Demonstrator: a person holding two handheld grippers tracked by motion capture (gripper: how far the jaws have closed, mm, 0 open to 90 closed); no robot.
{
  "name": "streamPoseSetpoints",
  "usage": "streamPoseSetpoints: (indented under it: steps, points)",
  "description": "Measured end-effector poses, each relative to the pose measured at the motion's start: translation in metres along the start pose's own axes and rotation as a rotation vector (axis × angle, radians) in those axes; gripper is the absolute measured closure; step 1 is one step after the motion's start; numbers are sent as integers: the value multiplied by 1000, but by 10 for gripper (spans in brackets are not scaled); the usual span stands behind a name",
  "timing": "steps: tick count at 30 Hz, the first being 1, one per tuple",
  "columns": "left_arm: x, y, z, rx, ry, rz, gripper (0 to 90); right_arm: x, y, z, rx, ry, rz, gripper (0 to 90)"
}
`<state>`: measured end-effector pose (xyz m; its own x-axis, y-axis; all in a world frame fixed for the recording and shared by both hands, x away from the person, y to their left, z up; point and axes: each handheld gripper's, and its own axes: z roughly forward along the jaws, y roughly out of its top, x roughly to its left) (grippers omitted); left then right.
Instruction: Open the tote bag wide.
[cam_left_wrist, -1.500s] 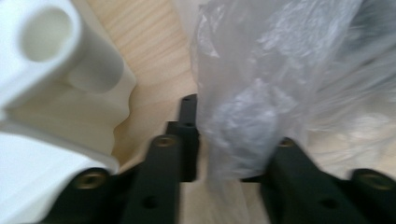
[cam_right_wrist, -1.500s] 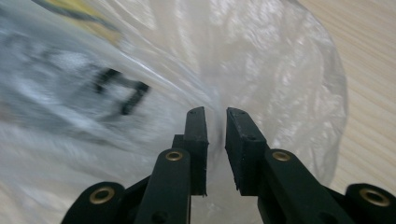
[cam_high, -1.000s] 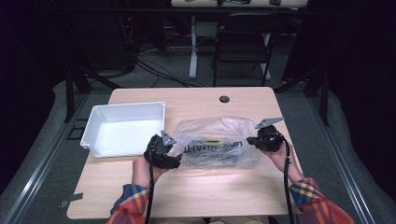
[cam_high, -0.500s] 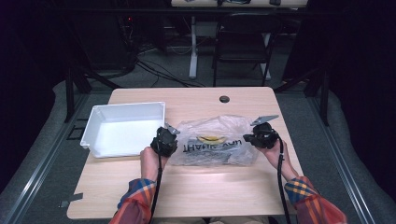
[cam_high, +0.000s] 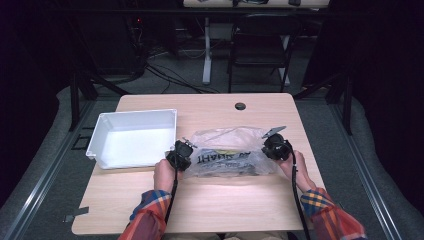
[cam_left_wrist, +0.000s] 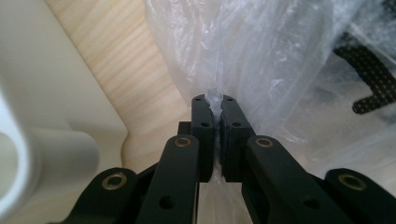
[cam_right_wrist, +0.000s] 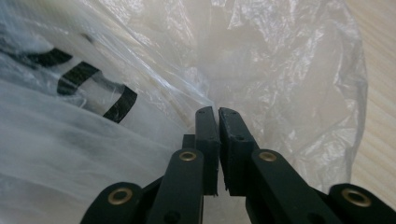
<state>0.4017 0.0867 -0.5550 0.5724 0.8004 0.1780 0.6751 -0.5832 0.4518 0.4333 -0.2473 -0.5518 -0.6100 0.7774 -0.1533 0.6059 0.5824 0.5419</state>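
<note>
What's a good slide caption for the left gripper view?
Left tongs shut on a pinch of clear plastic bag, beside the white bin.

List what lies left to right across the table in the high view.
White tray → left gripper, shut on the plastic bag's edge → plastic bag → right gripper, shut on the bag's other edge.

One high camera, two riding close on the grippers

The high view is looking forward and down over the table (cam_high: 210, 200); both gripper views are looking along their jaws, sharing the plastic bag (cam_high: 227, 150) (filling each frame's upper half).
</note>
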Motion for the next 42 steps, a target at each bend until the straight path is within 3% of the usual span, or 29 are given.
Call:
streamPoseSetpoints:
  steps: [1, 3, 4, 7, 10, 13, 15, 19, 22, 26, 28, 30, 37, 42]
  points:
    - [-1, -1, -1, 3, -10, 8, 865, 2, 0, 1, 7, -17, -11, 830]
    - [-4, -3, -4, 14, -23, 25, 865, 4, 0, 1, 38, -39, -81, 815]
    - [-5, -5, -5, 21, -32, 33, 865, 6, 0, 0, 31, -50, -88, 790]
    - [-6, -11, -10, 23, -68, 25, 862, -2, -1, -8, 16, 0, -63, 659]
    - [-2, -15, -13, 4, -102, -3, 852, -13, -4, -24, -51, 58, 2, 559]
    - [3, -16, -14, -11, -121, -28, 838, -18, -4, -49, -121, 110, 12, 507]
    - [4, -16, -14, -18, -126, -37, 828, -14, -3, -64, -177, 142, 5, 500]
    - [5, -15, -14, -40, -139, -53, 821, 10, 6, -80, -219, 246, -85, 503]
    - [6, -16, -14, -44, -148, -58, 817, 31, 12, -70, -187, 280, -135, 492]
    - [8, -18, -14, -50, -162, -67, 815, 41, 13, -47, -106, 253, -153, 427]
    - [9, -18, -14, -51, -165, -69, 814, 40, 11, -42, -88, 253, -146, 444]
    - [9, -18, -13, -50, -170, -70, 812, 39, 9, -43, -100, 250, -138, 522]
    - [10, -18, -13, -53, -169, -71, 810, 34, -1, -50, -105, 266, -122, 865]
    - [12, -18, -13, -62, -165, -76, 810, 37, -6, -54, -106, 275, -110, 900]
